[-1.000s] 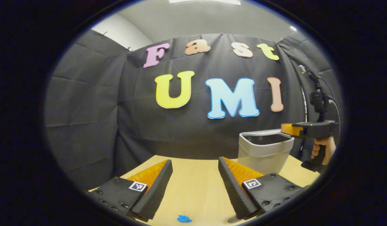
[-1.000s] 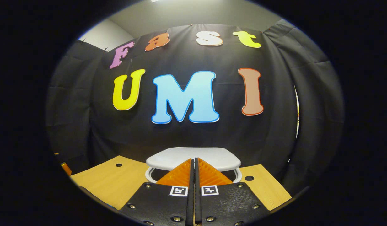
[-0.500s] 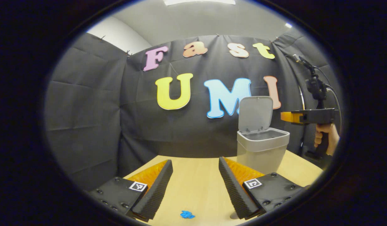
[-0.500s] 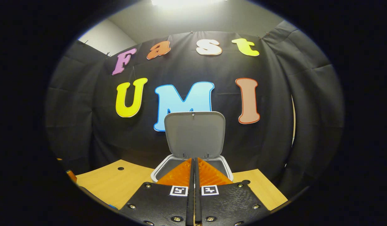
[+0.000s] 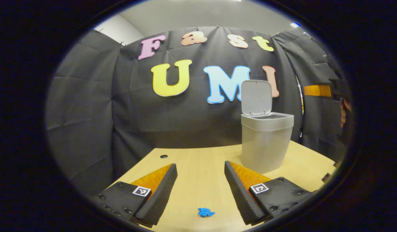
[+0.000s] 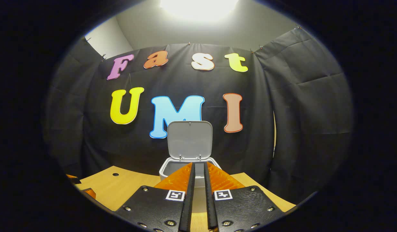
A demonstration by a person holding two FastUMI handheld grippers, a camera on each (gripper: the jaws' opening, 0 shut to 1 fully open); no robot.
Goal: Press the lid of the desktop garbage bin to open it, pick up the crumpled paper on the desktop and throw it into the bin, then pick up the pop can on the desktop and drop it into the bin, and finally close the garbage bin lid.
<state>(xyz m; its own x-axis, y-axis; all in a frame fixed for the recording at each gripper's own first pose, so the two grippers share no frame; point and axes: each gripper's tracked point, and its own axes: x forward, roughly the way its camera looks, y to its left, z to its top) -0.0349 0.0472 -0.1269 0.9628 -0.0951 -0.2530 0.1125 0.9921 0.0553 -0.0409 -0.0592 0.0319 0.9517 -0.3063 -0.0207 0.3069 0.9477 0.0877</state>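
Observation:
The grey bin [image 5: 265, 145] stands on the wooden desk [image 5: 198, 167], right of centre in the left gripper view, its lid [image 5: 257, 97] upright against the wall. A small blue crumpled paper [image 5: 206, 212] lies on the desk low between the fingers of my left gripper [image 5: 200, 165], which is open and holds nothing. At the far right edge my right gripper [image 5: 316, 90] hangs higher than the bin's rim, a hand [image 5: 345, 109] behind it. In the right gripper view the bin [image 6: 167, 166] sits straight ahead with its lid [image 6: 189, 140] raised. My right gripper [image 6: 198, 164] has a narrow gap and holds nothing.
Black cloth walls close the desk in at the back and on both sides. A small round hole [image 5: 164, 156] marks the desk's far left part and shows again as a hole [image 6: 115, 174] in the right gripper view. Bare desk [image 5: 304, 164] lies right of the bin.
The bin's lid has sprung from shut to upright. My right gripper has drawn up and back from the bin, its fingers parting slightly. The left gripper has shifted; the paper lies more central.

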